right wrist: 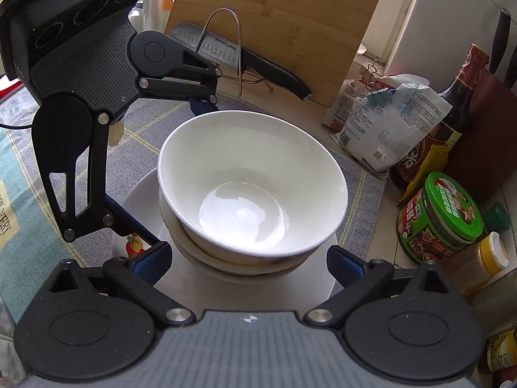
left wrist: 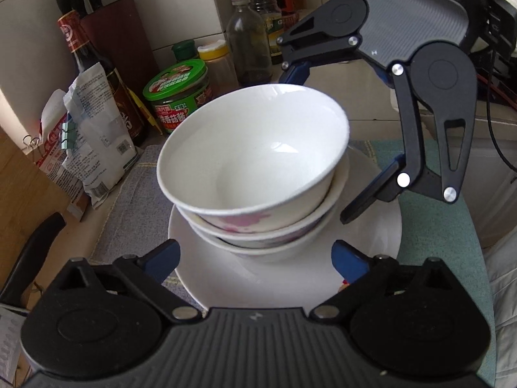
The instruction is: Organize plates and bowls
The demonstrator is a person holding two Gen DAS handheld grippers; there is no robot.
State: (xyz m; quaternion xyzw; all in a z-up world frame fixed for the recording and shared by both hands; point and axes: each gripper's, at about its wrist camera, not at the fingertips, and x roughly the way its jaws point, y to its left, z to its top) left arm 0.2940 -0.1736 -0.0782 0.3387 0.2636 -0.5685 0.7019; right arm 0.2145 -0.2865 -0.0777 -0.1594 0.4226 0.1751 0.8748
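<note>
Bowls [left wrist: 255,174] sit stacked in the middle of the frame, on a white plate [left wrist: 290,278] that lies on a cloth [left wrist: 129,213]. Left gripper [left wrist: 255,258] and right gripper [right wrist: 248,262] both have their jaws wide apart, holding nothing, one on each side of the stack.

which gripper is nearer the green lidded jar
Left. The left gripper sits on the near side of the bowl stack, with the green-lidded jar just beyond it; the right gripper faces the stack from the jar's far side.
</note>
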